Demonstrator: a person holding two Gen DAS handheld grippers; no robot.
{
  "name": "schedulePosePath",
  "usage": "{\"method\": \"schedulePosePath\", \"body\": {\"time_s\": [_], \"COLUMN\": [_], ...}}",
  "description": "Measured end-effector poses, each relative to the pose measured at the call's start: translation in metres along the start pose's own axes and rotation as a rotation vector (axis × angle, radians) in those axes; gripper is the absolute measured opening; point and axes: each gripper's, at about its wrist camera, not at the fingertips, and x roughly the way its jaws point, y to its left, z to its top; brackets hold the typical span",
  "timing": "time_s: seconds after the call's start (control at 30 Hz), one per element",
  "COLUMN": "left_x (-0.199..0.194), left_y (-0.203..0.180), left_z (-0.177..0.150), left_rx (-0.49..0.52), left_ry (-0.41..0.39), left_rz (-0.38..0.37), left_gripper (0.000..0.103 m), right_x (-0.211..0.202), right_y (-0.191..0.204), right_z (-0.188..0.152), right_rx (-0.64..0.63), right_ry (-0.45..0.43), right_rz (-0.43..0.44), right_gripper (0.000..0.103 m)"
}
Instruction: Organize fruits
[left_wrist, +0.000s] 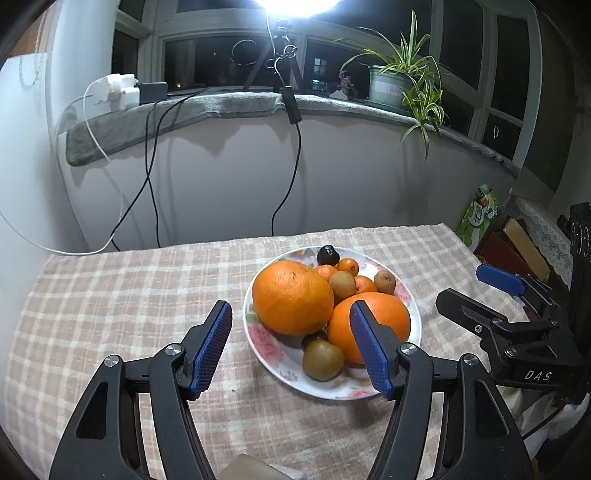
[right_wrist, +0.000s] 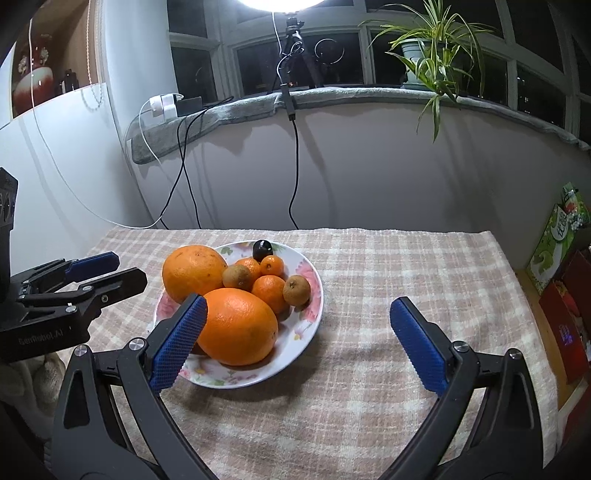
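You are hovering both grippers over the fruit plate.
The round floral china plate (right_wrist: 312, 280), heaped with oranges, is sitting on the checked-cloth worktop (right_wrist: 406, 266); left gripper (left_wrist: 291, 341) fingers spread beside it, right gripper (right_wrist: 295, 341) fingers gaping, both empty.

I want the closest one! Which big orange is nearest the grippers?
The smooth big orange at the plate's near edge; the bumpy one sits farther back.

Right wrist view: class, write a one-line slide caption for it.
Open right hand-held gripper facing a floral plate of oranges, small fruit and a dark plum on checked cloth.
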Motion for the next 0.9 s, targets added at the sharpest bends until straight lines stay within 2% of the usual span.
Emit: {"method": "schedulePosePath", "body": {"time_s": [0.9], "left_x": [-0.0083], "left_y": [-0.0053], "left_z": [-0.0053], "left_rx": [0.006], "left_ry": [0.007], "left_rz": [0.008], "left_gripper": [0.066], "right_x": [-0.0048], "right_y": [0.0018], "right_z": [-0.0011], "right_rx": [0.017], "right_ry": [0.003], "right_rz": [0.013], "right_gripper": [0.101]}}
